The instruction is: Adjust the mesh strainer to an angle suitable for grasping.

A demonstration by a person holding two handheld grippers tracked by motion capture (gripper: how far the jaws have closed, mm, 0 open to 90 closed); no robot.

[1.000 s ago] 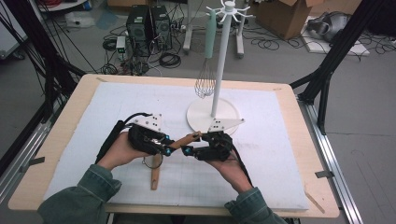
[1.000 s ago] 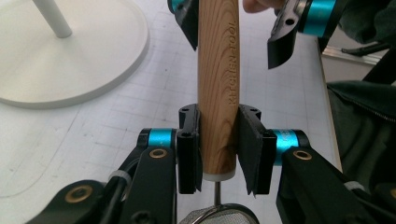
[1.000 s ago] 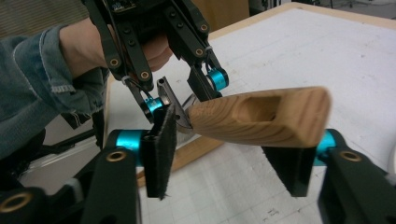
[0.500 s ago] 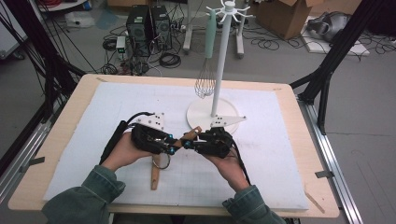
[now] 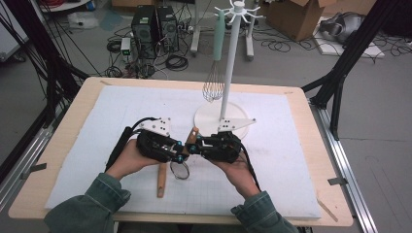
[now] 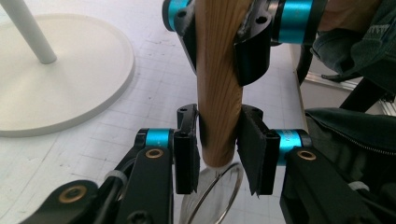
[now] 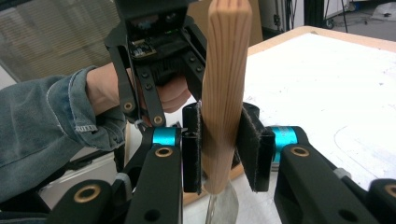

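Since a second ago the right claw (image 5: 194, 144) has been closing and now pinches the strainer's pale, straight-grained wooden handle (image 7: 226, 88); the left claw (image 5: 180, 151) pinches it too, held between them just above the worktop (image 5: 291, 145).

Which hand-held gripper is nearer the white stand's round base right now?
Right. The right hand-held gripper, jaws just closing on the wooden handle, sits at the near edge of the base; the left hand-held gripper grips the same handle farther left.
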